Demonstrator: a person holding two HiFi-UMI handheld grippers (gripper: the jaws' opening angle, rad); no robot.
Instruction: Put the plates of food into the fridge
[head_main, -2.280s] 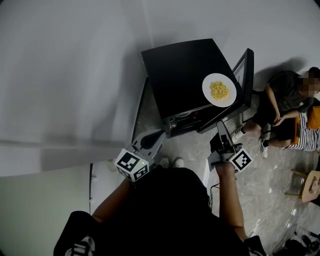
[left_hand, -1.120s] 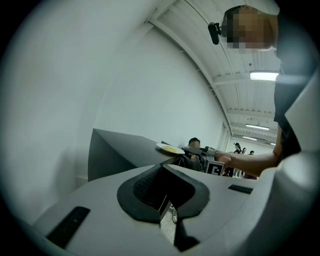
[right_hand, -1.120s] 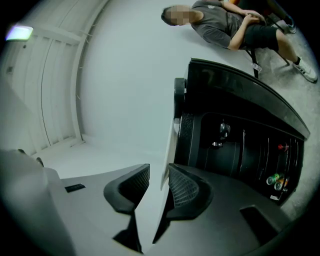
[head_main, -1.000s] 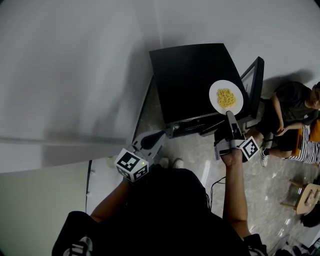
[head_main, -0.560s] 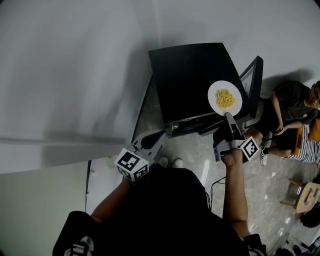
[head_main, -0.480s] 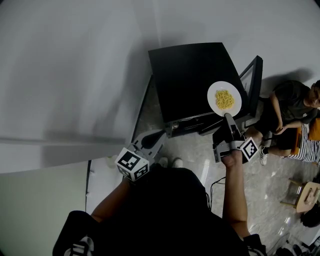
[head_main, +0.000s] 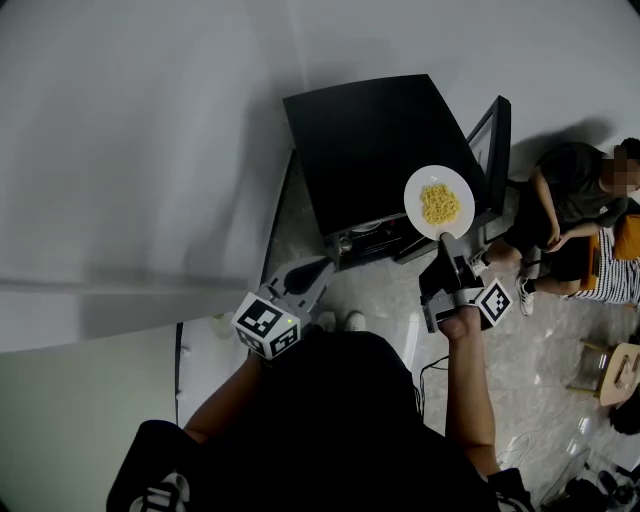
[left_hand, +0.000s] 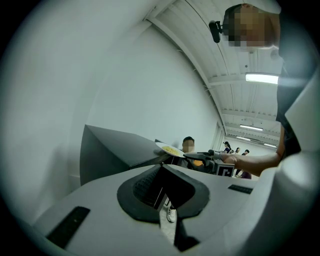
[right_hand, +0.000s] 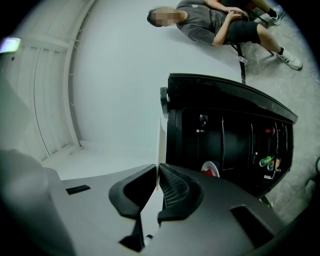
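A white plate (head_main: 439, 202) of yellow noodles sits over the front right corner of the black fridge (head_main: 370, 150) top. My right gripper (head_main: 445, 238) grips its near rim, with the jaws still closing. In the right gripper view the plate (right_hand: 159, 142) shows edge-on between the pads of the right gripper (right_hand: 159, 167). The fridge (right_hand: 225, 140) stands open, and a second plate (right_hand: 211, 169) with red food lies inside. My left gripper (head_main: 318, 268) hangs low in front of the fridge, shut and empty. The left gripper view shows that gripper (left_hand: 161, 170) and, beyond it, the noodle plate (left_hand: 169, 149).
The fridge door (head_main: 492, 140) is swung out to the right. Bottles (right_hand: 267, 161) stand in the door shelf. People (head_main: 575, 205) sit on the floor just right of the door. A white wall runs behind and to the left of the fridge.
The right gripper's jaws have closed on the plate's near rim. The plate has come a little toward the fridge's front edge. The left gripper has stayed put.
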